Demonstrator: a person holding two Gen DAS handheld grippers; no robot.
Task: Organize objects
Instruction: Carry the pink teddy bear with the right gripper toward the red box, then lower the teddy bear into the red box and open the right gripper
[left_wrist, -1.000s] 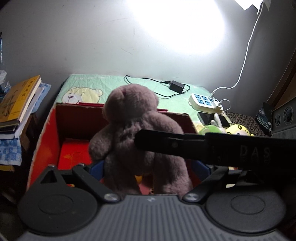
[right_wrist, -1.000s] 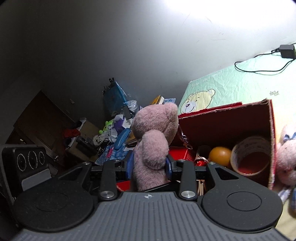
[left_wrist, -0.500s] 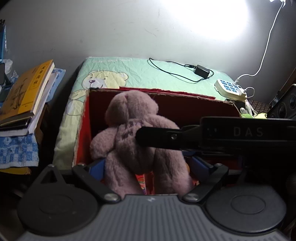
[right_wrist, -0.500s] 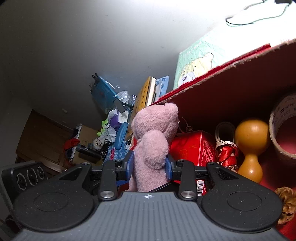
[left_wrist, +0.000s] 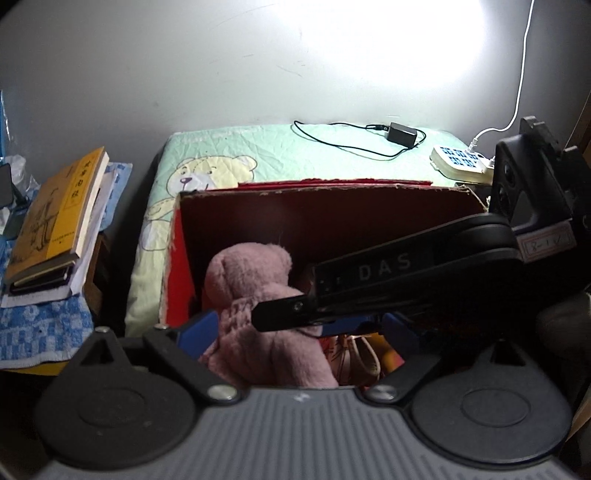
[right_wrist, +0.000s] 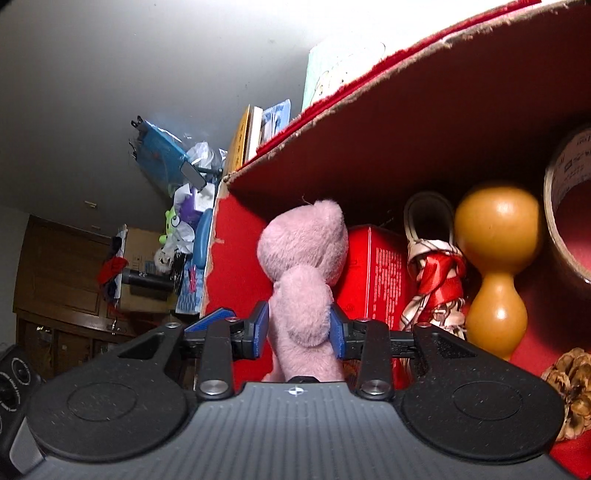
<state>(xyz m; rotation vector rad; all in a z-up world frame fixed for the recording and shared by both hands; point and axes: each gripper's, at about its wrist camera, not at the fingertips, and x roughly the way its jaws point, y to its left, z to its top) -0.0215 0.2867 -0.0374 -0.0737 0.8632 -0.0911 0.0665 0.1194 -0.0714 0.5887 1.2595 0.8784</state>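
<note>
A stack of books (left_wrist: 51, 225) lies left of the bear-print quilt (left_wrist: 280, 155), a power strip (left_wrist: 461, 160) on it.

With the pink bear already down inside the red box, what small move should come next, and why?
Probably open the right tongs and let go. Their blue pads pinch the pink bear, which sits low inside the red box beside the red carton. The left tongs are opening, their pads clear of the bear, so only the right grip holds it.

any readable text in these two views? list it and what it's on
"DAS": white letters on the black arm of the right tool.
Yellow paperback book: cover characters too blurred to read.
White sticker on that tool: handwriting illegible.
Red carton: print too small.
Brown tape roll: label unreadable.
</note>
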